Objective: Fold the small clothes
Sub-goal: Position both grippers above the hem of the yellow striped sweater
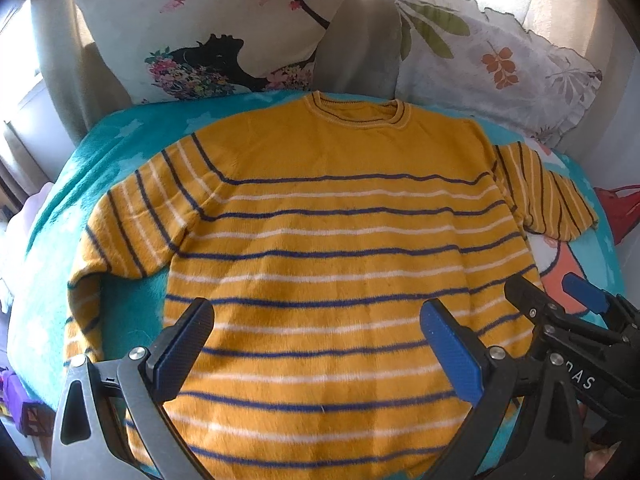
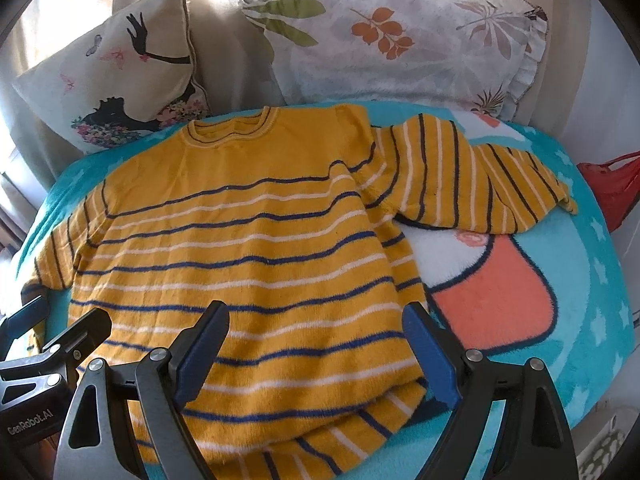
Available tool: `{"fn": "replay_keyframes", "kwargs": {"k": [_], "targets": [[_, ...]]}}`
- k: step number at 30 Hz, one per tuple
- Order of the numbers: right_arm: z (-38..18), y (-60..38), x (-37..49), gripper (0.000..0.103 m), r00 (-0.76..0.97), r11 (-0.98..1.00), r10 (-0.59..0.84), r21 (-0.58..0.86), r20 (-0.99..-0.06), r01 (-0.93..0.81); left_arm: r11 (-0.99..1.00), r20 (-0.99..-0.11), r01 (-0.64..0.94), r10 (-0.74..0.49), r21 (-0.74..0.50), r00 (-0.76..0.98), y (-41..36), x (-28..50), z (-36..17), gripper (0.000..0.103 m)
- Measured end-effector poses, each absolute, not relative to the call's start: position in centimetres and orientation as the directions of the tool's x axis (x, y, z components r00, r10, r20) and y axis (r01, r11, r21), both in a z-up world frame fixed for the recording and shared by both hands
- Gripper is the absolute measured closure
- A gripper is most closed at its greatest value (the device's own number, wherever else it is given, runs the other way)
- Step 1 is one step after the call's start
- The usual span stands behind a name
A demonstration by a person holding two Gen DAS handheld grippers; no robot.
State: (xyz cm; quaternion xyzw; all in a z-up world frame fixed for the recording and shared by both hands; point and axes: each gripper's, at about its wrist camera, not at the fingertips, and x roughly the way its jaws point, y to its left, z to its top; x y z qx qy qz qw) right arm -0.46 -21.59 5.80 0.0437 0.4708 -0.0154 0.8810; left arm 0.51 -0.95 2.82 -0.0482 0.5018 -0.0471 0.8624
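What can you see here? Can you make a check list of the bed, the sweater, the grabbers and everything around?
Surface: teal blanket with white stars and a cartoon print.
Job's things: yellow striped sweater lying flat, unfolded, sleeves out.
Clutter: red thing at the right edge.
Grippers: left gripper open above the hem; right gripper open, holding nothing.
Cables: nothing seen.
Surroundings: two printed pillows behind, bright curtain.
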Motion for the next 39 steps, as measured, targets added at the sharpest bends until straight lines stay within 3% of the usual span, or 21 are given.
{"fn": "replay_keyframes", "kwargs": {"k": [18,39], "targets": [[3.8,-20.4,4.0,0.012,0.481,0.991,-0.026,0.041,-0.876,0.128,0.984,-0.897,0.056,-0.179,-0.171,0.405,0.8,5.0,-0.1,0.0],[2.9,-21.7,4.7,0.012,0.413,0.959,-0.16,-0.042,-0.897,0.28,0.944,-0.902,0.21,-0.309,-0.253,0.303,-0.6,8.2,-2.7,0.001]]}}
